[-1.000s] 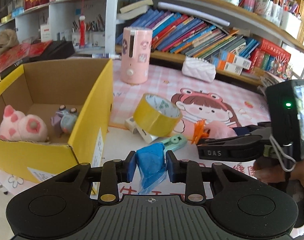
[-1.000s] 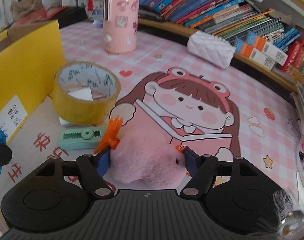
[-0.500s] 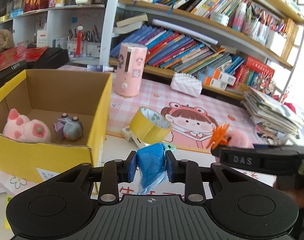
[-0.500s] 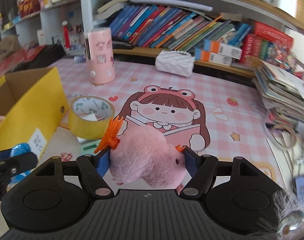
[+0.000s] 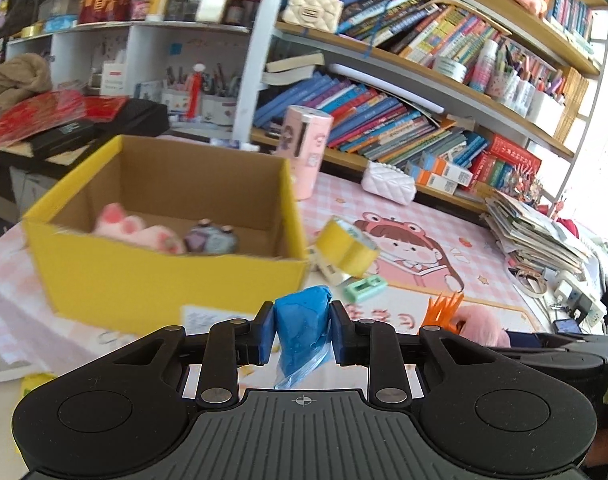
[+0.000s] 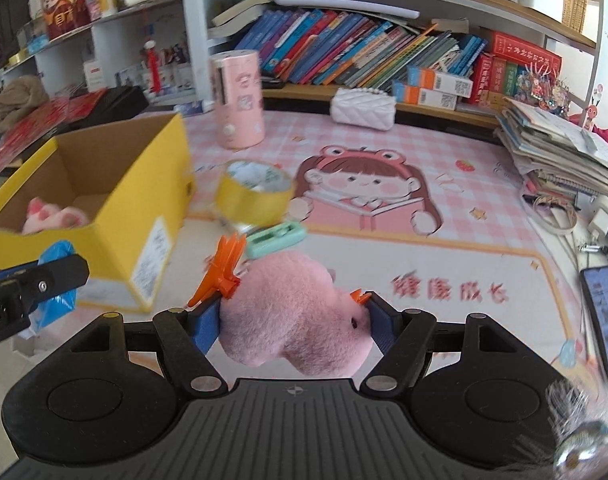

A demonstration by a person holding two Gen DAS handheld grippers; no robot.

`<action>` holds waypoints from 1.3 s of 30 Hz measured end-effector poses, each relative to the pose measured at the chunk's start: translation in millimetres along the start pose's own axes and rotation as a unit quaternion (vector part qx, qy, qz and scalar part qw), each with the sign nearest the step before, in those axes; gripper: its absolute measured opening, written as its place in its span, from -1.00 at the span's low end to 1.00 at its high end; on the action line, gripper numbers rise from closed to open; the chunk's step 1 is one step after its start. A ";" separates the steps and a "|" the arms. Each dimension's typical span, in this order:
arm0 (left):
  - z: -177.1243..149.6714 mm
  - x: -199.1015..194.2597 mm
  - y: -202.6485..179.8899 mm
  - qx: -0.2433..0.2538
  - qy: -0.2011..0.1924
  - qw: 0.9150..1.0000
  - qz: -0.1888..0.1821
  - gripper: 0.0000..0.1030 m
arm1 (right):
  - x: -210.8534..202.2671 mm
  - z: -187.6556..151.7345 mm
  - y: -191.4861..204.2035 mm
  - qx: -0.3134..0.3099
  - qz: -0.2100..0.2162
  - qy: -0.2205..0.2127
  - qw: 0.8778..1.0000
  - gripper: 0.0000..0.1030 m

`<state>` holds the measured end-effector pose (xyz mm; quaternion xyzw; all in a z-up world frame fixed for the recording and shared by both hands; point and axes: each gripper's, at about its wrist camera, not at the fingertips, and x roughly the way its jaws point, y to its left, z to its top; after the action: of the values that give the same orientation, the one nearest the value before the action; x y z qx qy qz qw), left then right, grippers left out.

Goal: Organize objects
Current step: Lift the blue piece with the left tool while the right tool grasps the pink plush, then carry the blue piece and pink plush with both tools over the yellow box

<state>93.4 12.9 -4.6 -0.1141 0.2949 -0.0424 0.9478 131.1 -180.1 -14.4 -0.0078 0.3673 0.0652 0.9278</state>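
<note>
Our left claw (image 5: 302, 330) pinches a blue bag (image 5: 302, 320); our right claw (image 6: 294, 326) squeezes a pink plush (image 6: 300, 312). We risk the slippery bag sliding out short of the box (image 5: 144, 276), or the plush snagging its rim

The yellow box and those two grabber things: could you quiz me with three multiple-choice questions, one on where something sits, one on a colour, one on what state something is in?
1. Where does the yellow tape roll lie?
A. Inside the yellow box
B. On the mat beside the yellow box
C. On a bookshelf

2. What colour is the packet between the left gripper fingers?
A. Blue
B. Red
C. White

3. What is the right gripper doing?
A. Open, empty
B. Shut on the mint-green case
C. Shut on the pink plush toy

Answers: 1 B, it rests on the pink mat just outside the yellow box. 2 A, the pinched packet is blue. 3 C, both fingers press the plush's sides.
</note>
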 end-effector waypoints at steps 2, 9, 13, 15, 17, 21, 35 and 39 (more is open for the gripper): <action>-2.8 -10.2 11.2 -0.003 0.000 1.000 0.003 -0.49 | -7.3 -7.9 15.7 -0.005 0.004 0.003 1.000 0.37; -13.3 -40.8 45.9 -0.006 0.000 1.000 0.010 -0.49 | -25.1 -31.5 60.6 -0.015 0.018 0.014 1.000 0.37; -19.4 -55.3 63.6 -0.006 0.001 1.000 0.015 -0.50 | -31.3 -43.2 82.4 -0.015 0.024 0.019 0.999 0.37; -21.8 -62.0 72.2 -0.006 0.000 1.000 0.018 -0.50 | -33.7 -48.0 93.1 -0.016 0.028 0.021 0.999 0.37; -24.2 -67.9 80.0 -0.006 0.000 1.000 0.022 -0.50 | -35.9 -52.1 102.9 -0.018 0.032 0.022 0.999 0.37; -27.7 -77.3 93.2 -0.008 -0.001 1.000 0.027 -0.50 | -40.5 -59.6 120.3 -0.021 0.040 0.023 0.999 0.37; -27.7 -96.9 118.2 -0.010 -0.013 0.999 0.032 -0.50 | -50.1 -64.7 152.7 -0.032 0.051 0.021 0.998 0.37; -25.4 -98.3 121.8 -0.011 -0.017 0.999 0.033 -0.50 | -50.8 -62.8 157.9 -0.037 0.052 0.020 0.998 0.37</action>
<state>-0.3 140.7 -0.3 -0.1159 0.2823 -0.0061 0.9523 31.7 -33.3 -20.3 -0.0241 0.3829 0.1267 0.9148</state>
